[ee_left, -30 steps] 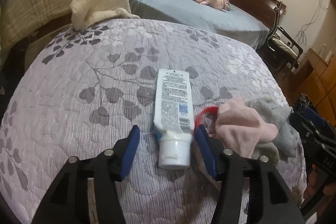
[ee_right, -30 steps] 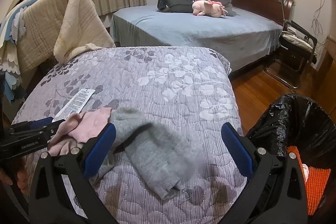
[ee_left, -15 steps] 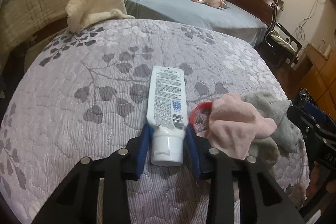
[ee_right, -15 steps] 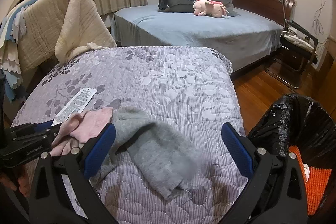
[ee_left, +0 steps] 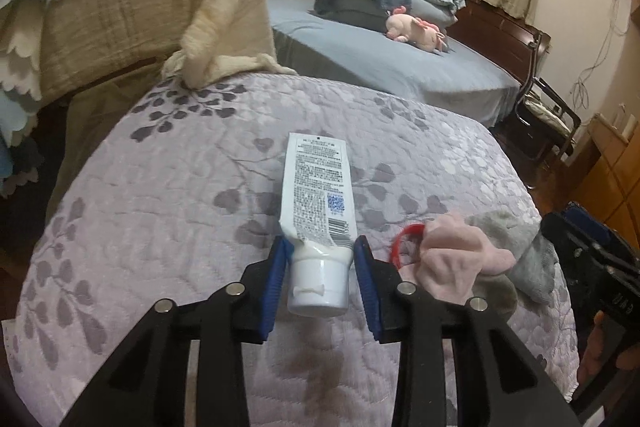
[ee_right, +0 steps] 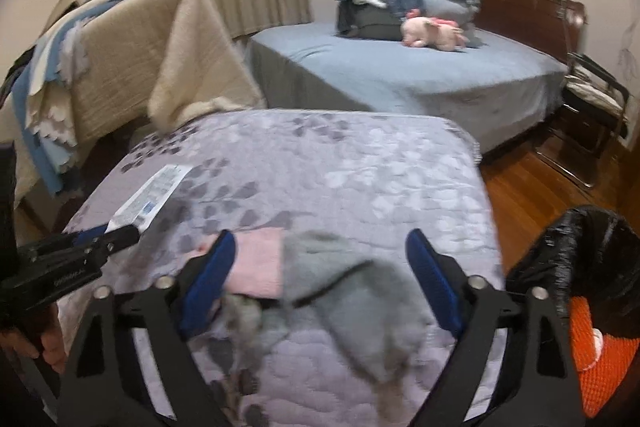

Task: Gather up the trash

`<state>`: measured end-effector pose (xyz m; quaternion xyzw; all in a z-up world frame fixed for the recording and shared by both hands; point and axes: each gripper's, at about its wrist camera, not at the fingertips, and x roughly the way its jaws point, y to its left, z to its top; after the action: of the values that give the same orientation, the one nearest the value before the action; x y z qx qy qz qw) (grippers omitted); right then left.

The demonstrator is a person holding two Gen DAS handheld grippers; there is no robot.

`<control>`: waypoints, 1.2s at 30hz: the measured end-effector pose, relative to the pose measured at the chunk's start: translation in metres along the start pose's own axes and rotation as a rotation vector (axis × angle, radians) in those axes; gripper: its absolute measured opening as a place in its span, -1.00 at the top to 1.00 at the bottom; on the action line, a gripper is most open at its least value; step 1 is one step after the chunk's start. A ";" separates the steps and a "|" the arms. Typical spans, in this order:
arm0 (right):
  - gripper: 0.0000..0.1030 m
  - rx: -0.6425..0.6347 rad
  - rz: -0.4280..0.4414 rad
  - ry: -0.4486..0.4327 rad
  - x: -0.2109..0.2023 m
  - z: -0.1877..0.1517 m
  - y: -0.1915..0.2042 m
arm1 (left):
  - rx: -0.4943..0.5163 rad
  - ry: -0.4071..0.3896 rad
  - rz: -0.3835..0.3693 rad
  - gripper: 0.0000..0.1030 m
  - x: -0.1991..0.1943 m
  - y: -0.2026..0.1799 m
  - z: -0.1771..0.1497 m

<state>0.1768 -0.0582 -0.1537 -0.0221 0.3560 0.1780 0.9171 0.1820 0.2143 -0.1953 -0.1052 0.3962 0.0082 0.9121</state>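
Your left gripper [ee_left: 319,267] is pinched on the white tube [ee_left: 318,211] at its cap end, blue pads against the shoulder just above the cap on both sides, so the firm part takes the squeeze and not the soft body. The tube's flat crimped end points away from you over the purple quilt [ee_left: 160,207]; in the right wrist view it looks tilted up off the fabric, though how far it clears I can't tell. It's the obvious trash item here, printed label up, partly squashed near the neck. Your right gripper [ee_right: 320,283] is spread wide but its jaws are closing, straddling the grey cloth [ee_right: 360,291] with the pink cloth [ee_right: 258,263] near its left pad; the pads aren't pressing on either yet, and the frame is blurred so exact contact is unclear. The two cloths lie bunched together near the quilt's near edge, pink partly over grey, with a red ring [ee_left: 405,241] tucked at the pink one's edge, just beside the left gripper's right pad. The bin with black liner [ee_right: 580,259] stands on the floor to the right of the bed, mouth open, something orange netted [ee_right: 596,359] already inside; it's placed within reach of the right side, so the tube probably has to cross over the cloths to get there. Watch the ring: it's close enough to snag.
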 end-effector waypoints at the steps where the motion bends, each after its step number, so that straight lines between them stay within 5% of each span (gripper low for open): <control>1: -0.54 -0.013 0.013 0.010 0.003 -0.001 0.006 | -0.005 -0.004 0.003 0.33 -0.003 0.002 0.000; 12: -0.28 -0.053 0.080 0.077 0.031 -0.007 0.040 | -0.021 -0.048 0.010 0.33 -0.023 0.013 0.007; 15: -0.04 -0.065 0.097 0.116 0.041 -0.011 0.045 | -0.014 -0.053 0.009 0.33 -0.025 0.012 0.009; 17: 0.42 -0.069 0.111 0.132 0.044 -0.014 0.047 | -0.009 -0.052 0.009 0.33 -0.025 0.010 0.010; 20: 0.72 -0.099 0.135 0.125 0.041 -0.016 0.051 | 0.000 -0.051 0.005 0.33 -0.026 0.006 0.010; 36: 0.74 -0.053 0.196 -0.052 -0.031 0.033 0.034 | 0.024 -0.089 -0.017 0.33 -0.044 -0.014 0.029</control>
<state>0.1649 -0.0303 -0.1056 -0.0069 0.3276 0.2765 0.9034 0.1742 0.2097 -0.1421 -0.0970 0.3545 0.0002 0.9300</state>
